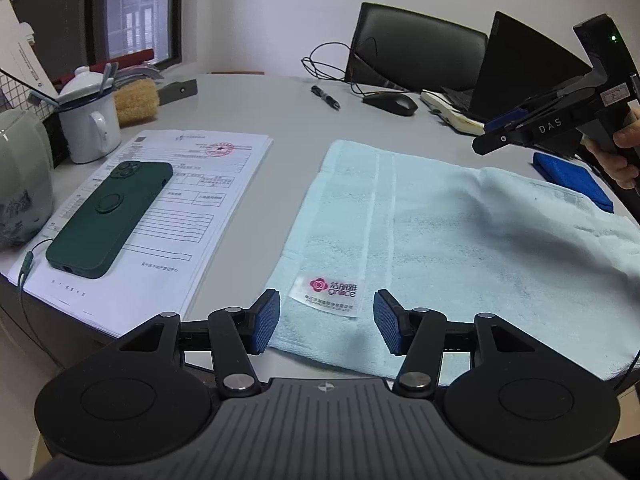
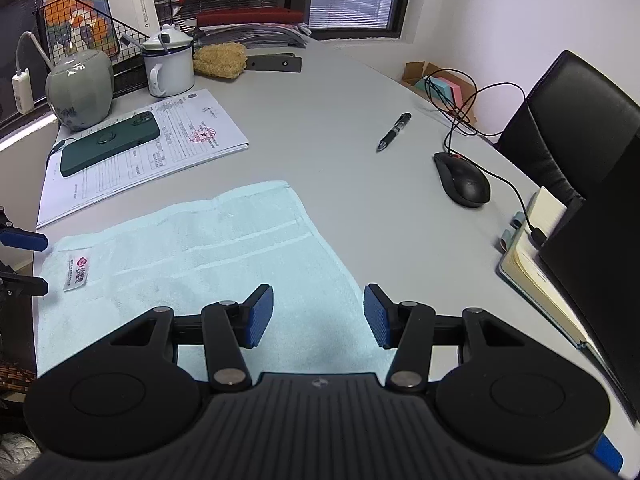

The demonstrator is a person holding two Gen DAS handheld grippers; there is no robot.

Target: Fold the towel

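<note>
Lying flat and unfolded on the grey desk [image 2: 320, 100], pale blue towel [image 1: 460, 232], spread in a single layer with no crease made yet; whole fold judged still to do, no corner lifted.

Sweeping left to right: green jar [image 2: 80, 86], then white enamel mug [image 2: 168, 68], then dark green phone [image 1: 108, 220] resting on a stack of printed forms [image 1: 208, 184] with a red star stamp, text too small to read. Just right of the papers, near corner of the towel with sewn white label [image 1: 330, 292]: pink flower logo, "grace" legible beneath Chinese characters.

Left gripper [image 1: 326, 320] poised over that labelled corner, jaws half apart, nothing between the pads, whether touching the cloth not clear. Further right, right gripper [image 2: 318, 316] over the towel's far short edge, jaws likewise half apart and empty; "DAS" printed on its body as seen from the left wrist view. Beyond: pen [image 2: 394, 130], black mouse [image 2: 462, 180], open notebook [image 2: 532, 256].
</note>
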